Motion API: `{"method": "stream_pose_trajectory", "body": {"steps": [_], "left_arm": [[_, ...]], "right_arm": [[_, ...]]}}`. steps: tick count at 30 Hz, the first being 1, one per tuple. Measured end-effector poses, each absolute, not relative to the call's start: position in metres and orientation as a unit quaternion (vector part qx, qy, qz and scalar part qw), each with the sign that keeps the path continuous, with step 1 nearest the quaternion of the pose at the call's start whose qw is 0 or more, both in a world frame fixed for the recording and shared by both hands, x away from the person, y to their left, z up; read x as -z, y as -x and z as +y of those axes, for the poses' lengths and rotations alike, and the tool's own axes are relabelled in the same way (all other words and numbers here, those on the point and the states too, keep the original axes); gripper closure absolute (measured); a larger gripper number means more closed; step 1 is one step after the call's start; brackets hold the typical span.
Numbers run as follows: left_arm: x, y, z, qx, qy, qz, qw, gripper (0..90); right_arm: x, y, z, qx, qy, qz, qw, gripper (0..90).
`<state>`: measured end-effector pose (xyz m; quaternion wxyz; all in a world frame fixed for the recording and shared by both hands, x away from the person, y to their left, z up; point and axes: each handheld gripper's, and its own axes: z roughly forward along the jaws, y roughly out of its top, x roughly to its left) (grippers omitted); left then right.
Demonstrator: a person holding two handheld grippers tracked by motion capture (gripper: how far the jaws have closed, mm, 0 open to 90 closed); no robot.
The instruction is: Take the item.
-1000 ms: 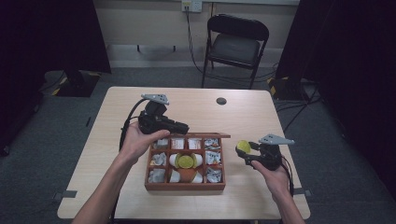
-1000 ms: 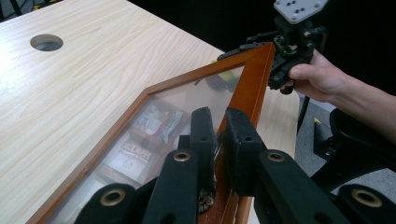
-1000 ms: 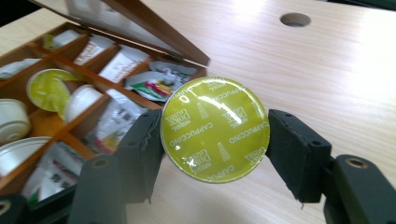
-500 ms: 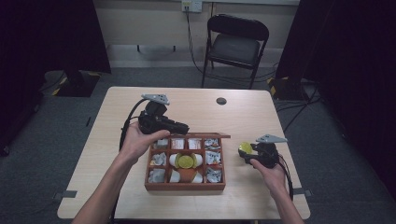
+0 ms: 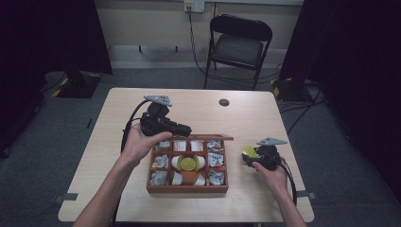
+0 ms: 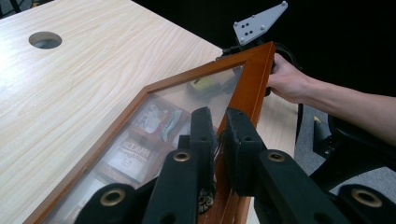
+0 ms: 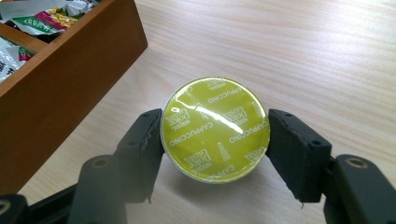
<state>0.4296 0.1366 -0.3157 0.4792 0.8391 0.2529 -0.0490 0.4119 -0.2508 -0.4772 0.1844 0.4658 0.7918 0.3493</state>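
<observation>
A person is standing at the counter (image 5: 118, 184) with a claw in each hand. The left claw (image 6: 217, 126) is pinching the wooden frame of the box's lid (image 6: 254, 79), its jaws nearly together on the frame edge, and is holding the lid tilted up over the far side of the box (image 5: 187, 188); through the lid's clear pane, packets are showing in the compartments below. The box is sitting near the middle of the counter, its compartments holding packets and, in the centre, a yellow-green pod (image 5: 188, 163) among white ones. The right claw (image 7: 215, 135) is gripping a capsule (image 7: 215, 128) by its sides, foil top facing the camera and reading "Dolce Gusto Cappuccino." That capsule is hanging just over the counter, just beside the box's right wall. A folding chair (image 5: 239, 45) is standing beyond the counter's far edge, and a round hole (image 5: 224, 102) is showing in the counter top.
</observation>
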Motion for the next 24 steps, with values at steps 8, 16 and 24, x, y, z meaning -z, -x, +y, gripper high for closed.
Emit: {"method": "stream_pose_trajectory", "body": {"steps": [8,16,24], "left_arm": [[0.3163,-0.4297,0.1368,0.05,-0.836,0.257,0.482,82.1],[0.3162,-0.4297,0.1368,0.051,-0.838,0.255,0.48,82.2],[0.3161,-0.4298,0.1359,0.051,-0.839,0.252,0.479,82.3]], "right_arm": [[0.4787,-0.4116,-0.2512,-0.36,-0.471,0.784,0.185,35.8],[0.4768,-0.4108,-0.2517,-0.374,-0.478,0.772,0.187,23.1],[0.47,-0.407,-0.2552,-0.385,-0.481,0.764,0.188,20.9]]}}
